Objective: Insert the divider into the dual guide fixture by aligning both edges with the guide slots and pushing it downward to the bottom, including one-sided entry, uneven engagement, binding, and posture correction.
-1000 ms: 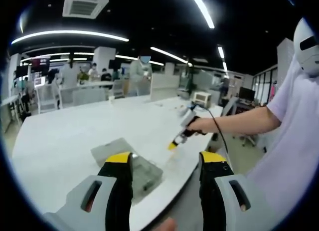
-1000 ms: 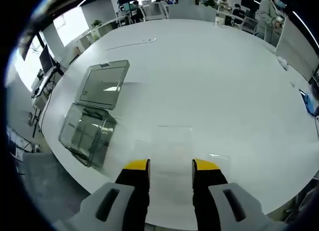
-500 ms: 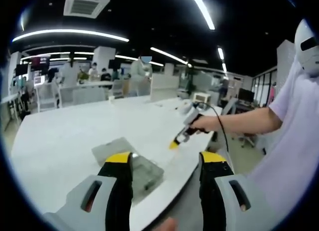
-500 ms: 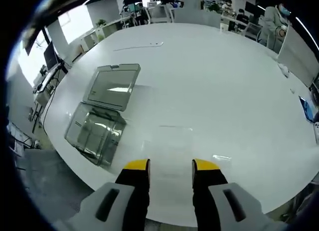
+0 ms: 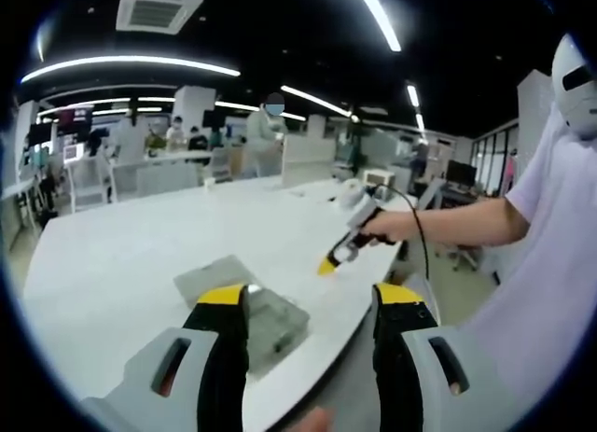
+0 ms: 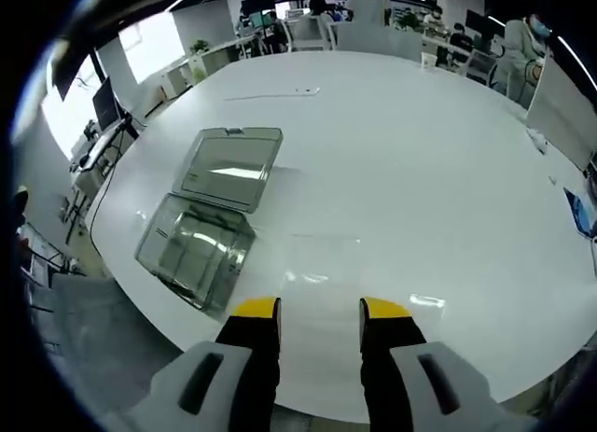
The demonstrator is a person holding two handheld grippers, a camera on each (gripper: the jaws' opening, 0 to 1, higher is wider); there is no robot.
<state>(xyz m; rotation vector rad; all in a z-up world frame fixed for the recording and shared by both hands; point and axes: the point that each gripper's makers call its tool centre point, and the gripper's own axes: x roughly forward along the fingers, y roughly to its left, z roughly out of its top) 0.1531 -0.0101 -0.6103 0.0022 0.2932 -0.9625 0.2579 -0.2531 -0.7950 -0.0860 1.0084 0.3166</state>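
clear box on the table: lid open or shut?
Open. In the right gripper view, the clear plastic box sits near the white table edge with its hinged lid folded back flat beside it.

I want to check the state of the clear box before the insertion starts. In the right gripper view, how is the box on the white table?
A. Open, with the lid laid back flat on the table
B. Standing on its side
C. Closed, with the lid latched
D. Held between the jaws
A: the clear box lies open on the white table, its hinged lid folded back flat beside it, apart from the right gripper.
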